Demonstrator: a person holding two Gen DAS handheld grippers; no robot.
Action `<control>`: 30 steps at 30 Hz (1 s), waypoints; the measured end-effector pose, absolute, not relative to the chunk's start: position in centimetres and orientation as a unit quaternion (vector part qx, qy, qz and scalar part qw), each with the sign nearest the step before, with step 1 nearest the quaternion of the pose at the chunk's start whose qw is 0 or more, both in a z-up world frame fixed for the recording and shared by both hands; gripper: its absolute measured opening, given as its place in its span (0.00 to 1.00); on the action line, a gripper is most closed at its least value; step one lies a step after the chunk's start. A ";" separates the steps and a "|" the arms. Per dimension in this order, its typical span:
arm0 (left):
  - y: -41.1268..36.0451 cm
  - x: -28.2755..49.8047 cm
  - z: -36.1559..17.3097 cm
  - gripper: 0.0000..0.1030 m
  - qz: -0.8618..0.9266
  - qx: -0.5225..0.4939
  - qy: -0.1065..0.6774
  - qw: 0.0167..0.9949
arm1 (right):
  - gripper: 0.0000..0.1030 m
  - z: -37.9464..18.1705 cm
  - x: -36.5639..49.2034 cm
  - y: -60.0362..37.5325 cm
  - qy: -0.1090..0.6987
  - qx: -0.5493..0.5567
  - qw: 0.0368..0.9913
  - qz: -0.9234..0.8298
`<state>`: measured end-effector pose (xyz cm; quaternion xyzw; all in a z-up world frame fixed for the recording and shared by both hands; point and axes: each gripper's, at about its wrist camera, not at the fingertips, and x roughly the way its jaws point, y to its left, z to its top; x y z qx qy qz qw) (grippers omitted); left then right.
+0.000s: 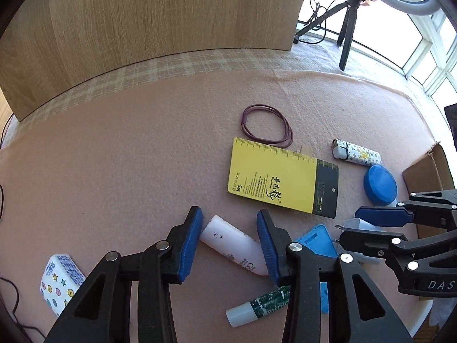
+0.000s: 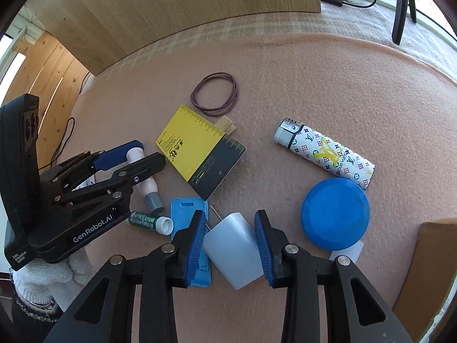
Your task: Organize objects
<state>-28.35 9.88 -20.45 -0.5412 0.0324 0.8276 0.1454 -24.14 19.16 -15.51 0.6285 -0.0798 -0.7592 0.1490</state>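
My left gripper (image 1: 230, 241) is open, its blue pads on either side of a pale pink bottle (image 1: 228, 243) lying on the pink cloth; it does not look clamped. The same bottle (image 2: 144, 177) shows in the right wrist view under the left gripper (image 2: 134, 157). My right gripper (image 2: 230, 243) is open around a translucent white cup (image 2: 232, 248) lying on its side, pads close to its walls. The right gripper (image 1: 360, 224) also shows at the right of the left wrist view.
On the cloth lie a yellow ruler card (image 2: 197, 150), purple elastic loops (image 2: 215, 94), a patterned lighter (image 2: 325, 150), a blue round lid (image 2: 335, 214), a blue case (image 2: 185, 214), a green lip balm (image 2: 150, 223) and a tissue pack (image 1: 58, 283). A cardboard box (image 2: 428, 271) stands at the right.
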 end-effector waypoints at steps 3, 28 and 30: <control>10.6 -26.4 -20.5 0.42 0.827 -0.537 0.049 0.156 | 0.31 -15.3 -22.8 18.4 -0.050 0.624 0.157 -0.764; 4.9 -12.8 -18.8 0.68 0.827 -0.537 0.020 0.167 | 0.36 -13.6 -16.9 20.4 0.006 0.583 0.127 -0.803; 4.1 -12.2 -18.1 0.70 0.835 -0.528 0.002 0.159 | 0.37 -12.6 -16.2 20.3 -0.014 0.567 0.130 -0.813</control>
